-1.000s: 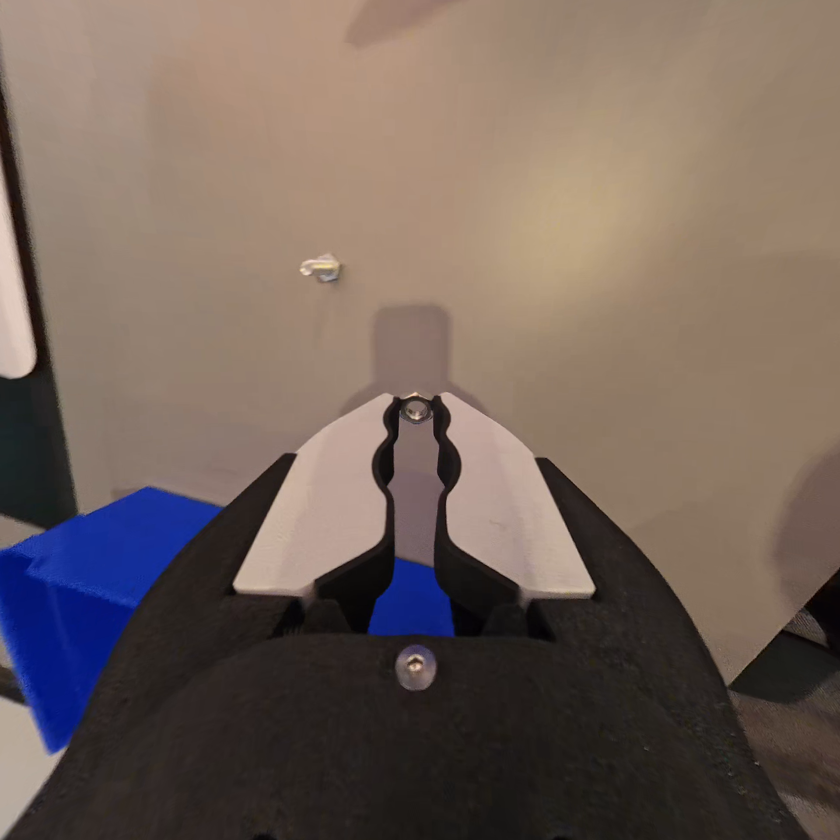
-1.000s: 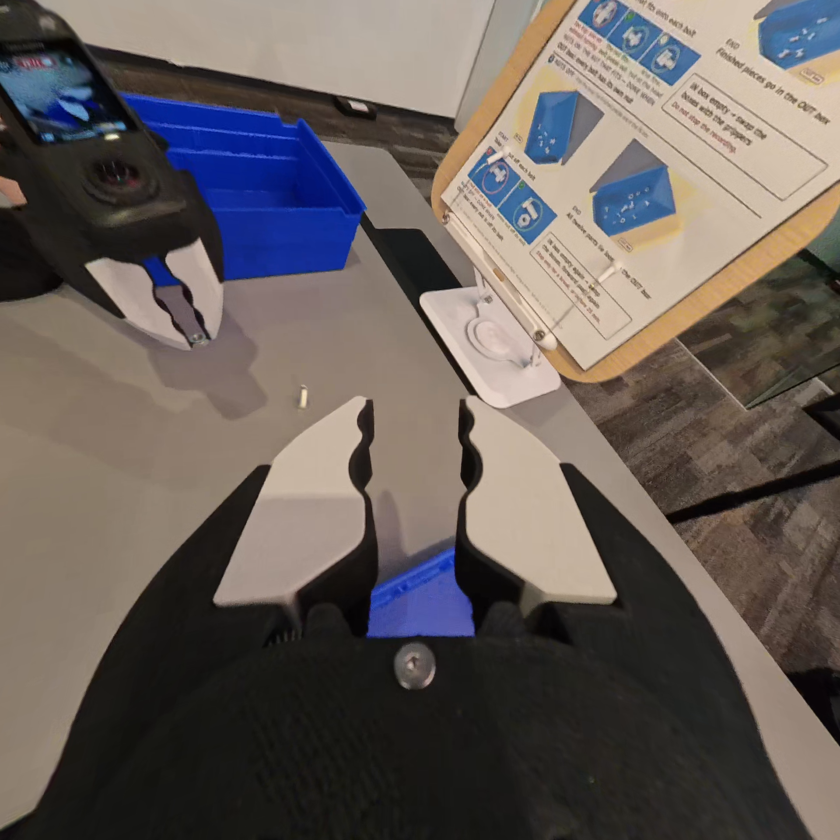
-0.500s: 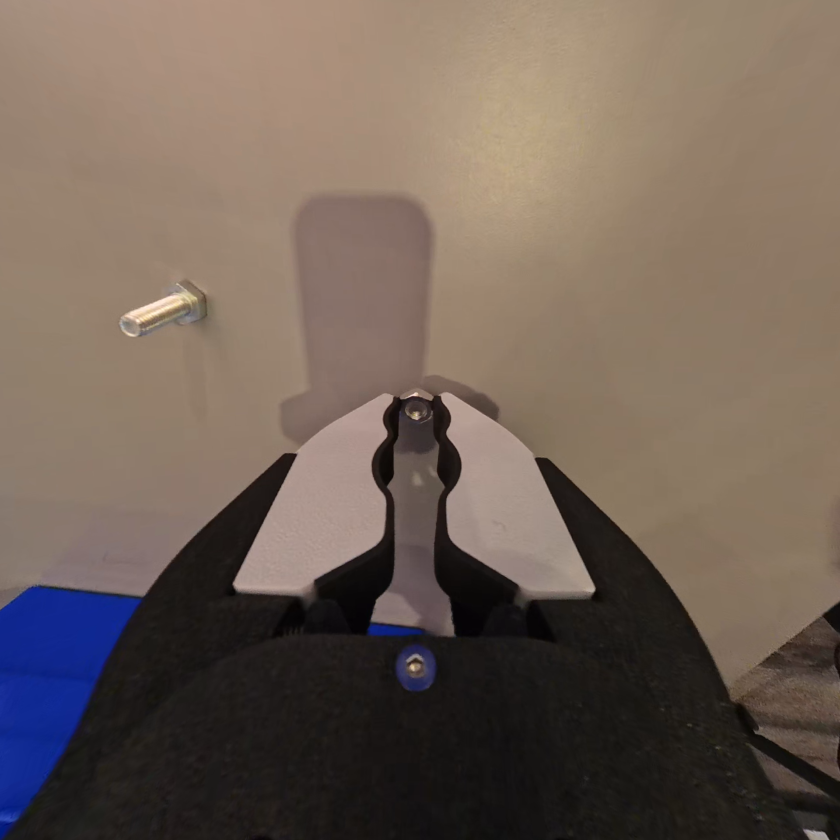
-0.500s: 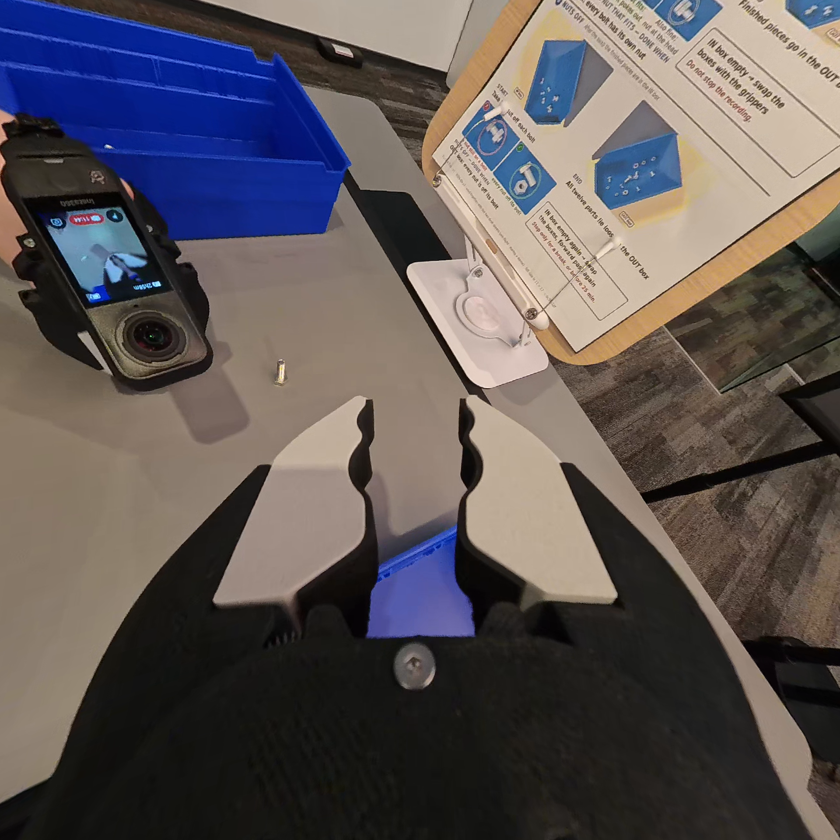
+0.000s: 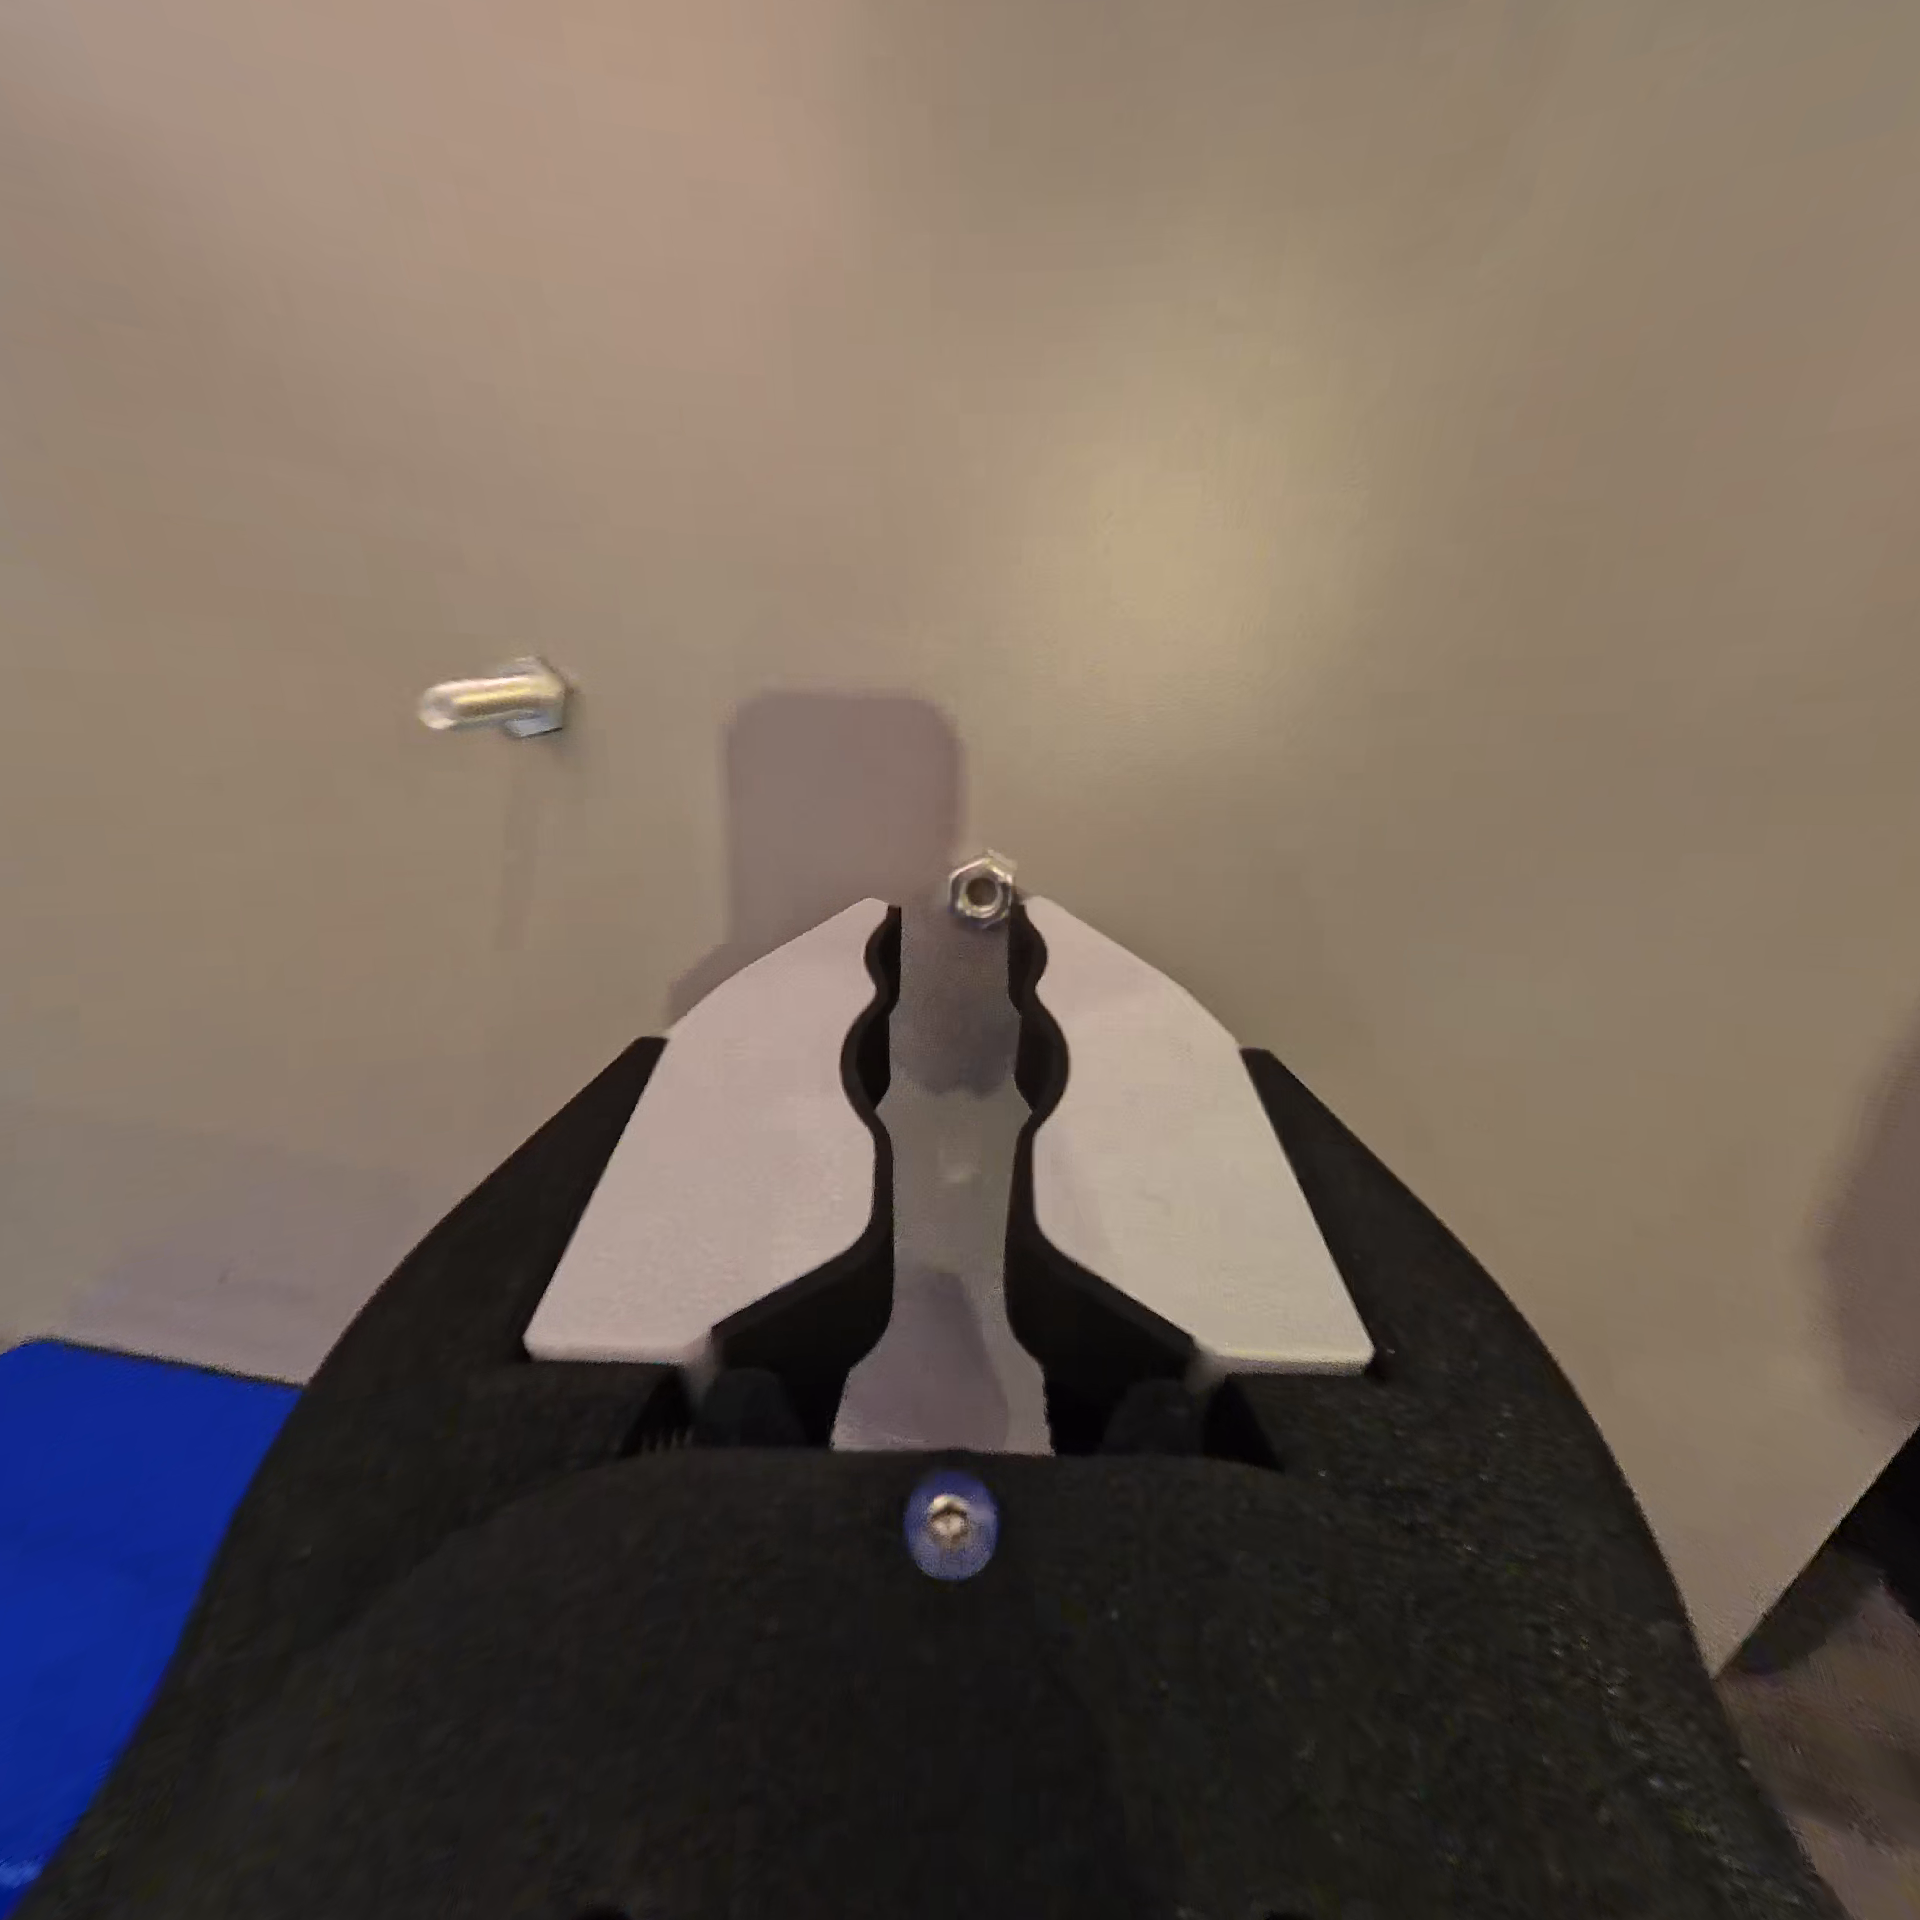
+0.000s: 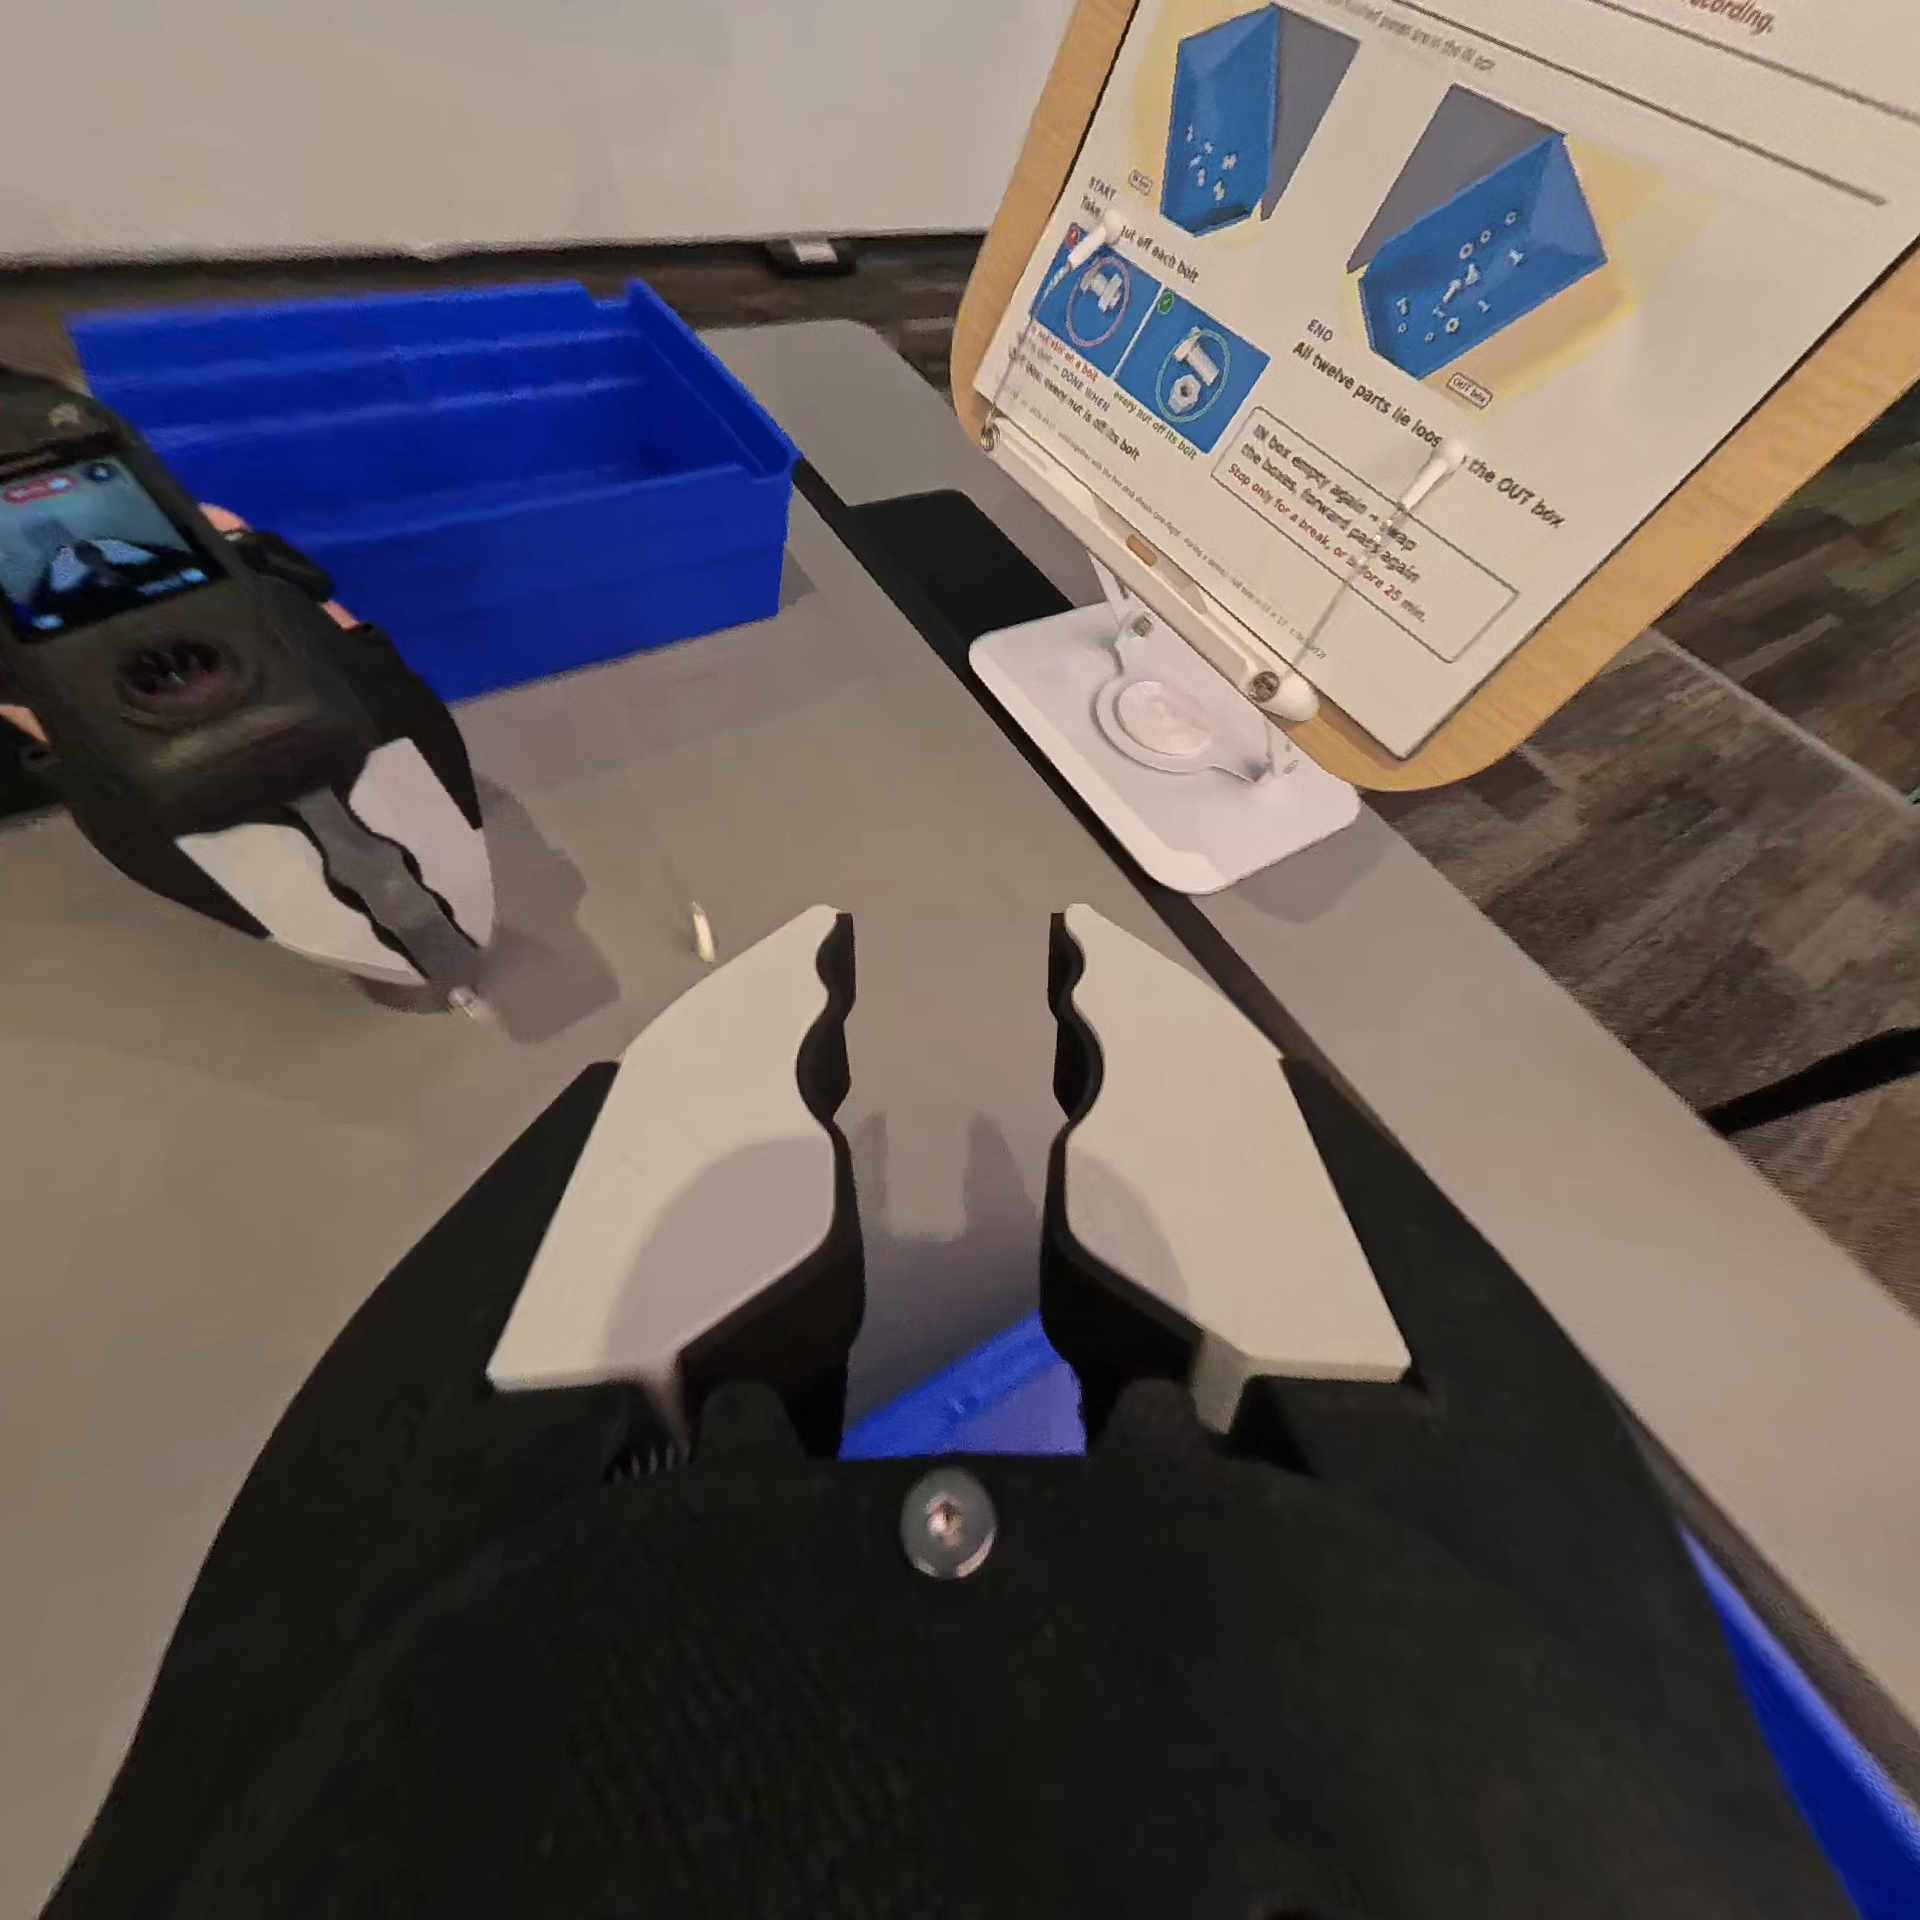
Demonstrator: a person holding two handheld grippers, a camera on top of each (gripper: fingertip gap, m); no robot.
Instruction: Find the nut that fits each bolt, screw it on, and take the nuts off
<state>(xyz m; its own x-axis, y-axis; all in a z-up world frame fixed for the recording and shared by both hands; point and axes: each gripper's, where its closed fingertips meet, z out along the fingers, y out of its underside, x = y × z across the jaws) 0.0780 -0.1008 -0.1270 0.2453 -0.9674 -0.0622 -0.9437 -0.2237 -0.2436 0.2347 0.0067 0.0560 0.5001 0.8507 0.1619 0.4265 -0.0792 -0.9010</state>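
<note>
A small silver hex nut (image 5: 980,894) lies on the grey table (image 5: 1247,520), just past my left gripper's (image 5: 954,909) right fingertip. The left jaws stand slightly apart and grip nothing. A silver bolt (image 5: 494,698) lies on its side to the upper left of the nut, apart from it. In the right wrist view the left gripper (image 6: 447,977) points down at the table with the nut (image 6: 464,1003) at its tips and the bolt (image 6: 703,928) just right of it. My right gripper (image 6: 951,920) is open and empty above the table, close to the bolt.
A blue bin (image 6: 468,457) stands at the back of the table. A second blue bin (image 6: 956,1392) lies under my right gripper. An instruction board (image 6: 1403,312) on a white stand (image 6: 1164,769) stands at the table's right edge. A blue bin corner (image 5: 125,1507) shows in the left wrist view. About 25 cm separates my left fingertips from my right.
My left gripper has opened a little and let go of the nut, which now lies on the table at its tips. The right gripper has stayed open and shifted its view.
</note>
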